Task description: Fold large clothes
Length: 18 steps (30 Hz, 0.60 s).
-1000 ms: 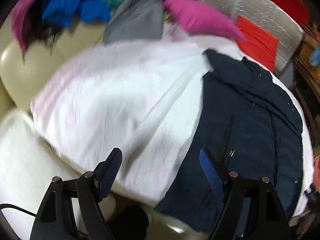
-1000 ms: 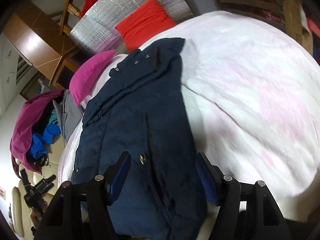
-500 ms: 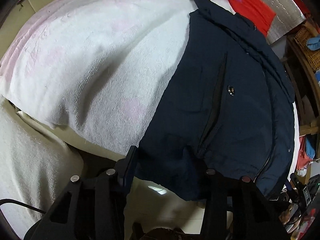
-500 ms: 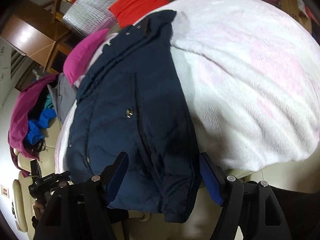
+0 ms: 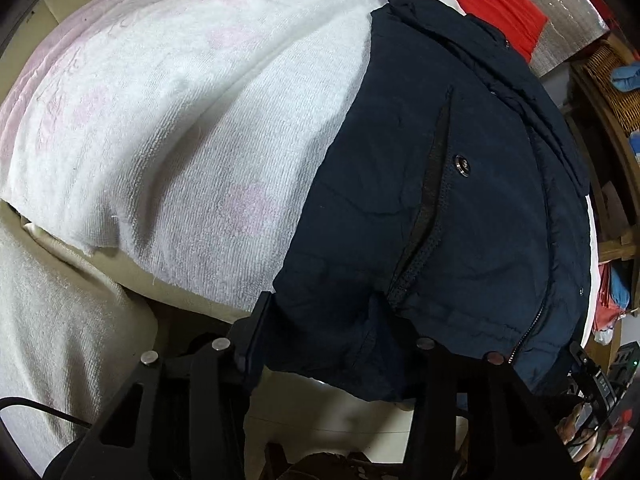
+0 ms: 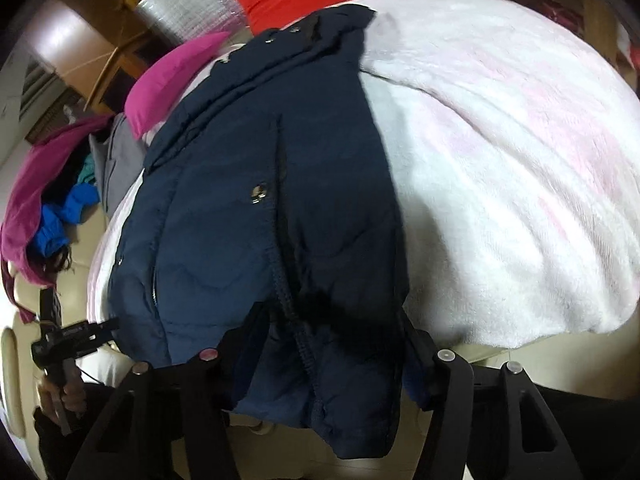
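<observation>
Navy jacket [image 5: 460, 184] laid lengthwise on a white towel [image 5: 180, 120] over the sofa, collar far, hem hanging off the near edge — handy for a lift-and-fold. Left gripper [image 5: 340, 336] about half open, straddling the hem's left corner; fabric bunched between the fingers, pads seemingly pressing, though the right finger is hidden under cloth. Right gripper [image 6: 332, 344] just been closing, jaws astride the hem's other corner with padding between — gripped or merely bracketed, cannot tell. Likely both corners taken to carry the hem toward the collar.
</observation>
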### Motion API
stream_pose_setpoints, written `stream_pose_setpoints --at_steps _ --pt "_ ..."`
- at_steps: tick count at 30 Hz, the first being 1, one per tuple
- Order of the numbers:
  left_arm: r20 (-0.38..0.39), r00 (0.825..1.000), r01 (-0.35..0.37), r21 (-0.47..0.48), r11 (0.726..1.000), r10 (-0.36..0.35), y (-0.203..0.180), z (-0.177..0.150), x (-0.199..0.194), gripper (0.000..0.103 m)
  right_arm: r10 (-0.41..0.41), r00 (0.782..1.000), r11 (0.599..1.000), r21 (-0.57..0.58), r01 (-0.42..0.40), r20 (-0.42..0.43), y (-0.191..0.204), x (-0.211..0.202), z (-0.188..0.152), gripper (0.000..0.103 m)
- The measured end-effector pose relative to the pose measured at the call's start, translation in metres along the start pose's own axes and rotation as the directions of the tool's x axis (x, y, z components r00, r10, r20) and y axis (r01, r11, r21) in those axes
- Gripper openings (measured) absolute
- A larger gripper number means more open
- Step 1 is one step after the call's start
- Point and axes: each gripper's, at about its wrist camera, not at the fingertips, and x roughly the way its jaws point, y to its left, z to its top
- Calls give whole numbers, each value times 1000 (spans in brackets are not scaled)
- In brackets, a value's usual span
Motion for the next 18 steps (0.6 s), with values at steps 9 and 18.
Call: stream_pose_setpoints --at_steps 9,18 --pt "-16 999 43 9 999 -43 4 -1 1 40 -53 997 994 -95 47 -64 12 9 -10 45" --pt "-20 1000 14 -1 1000 -14 6 1 6 62 -33 997 999 -9 33 -72 -3 12 -5 45"
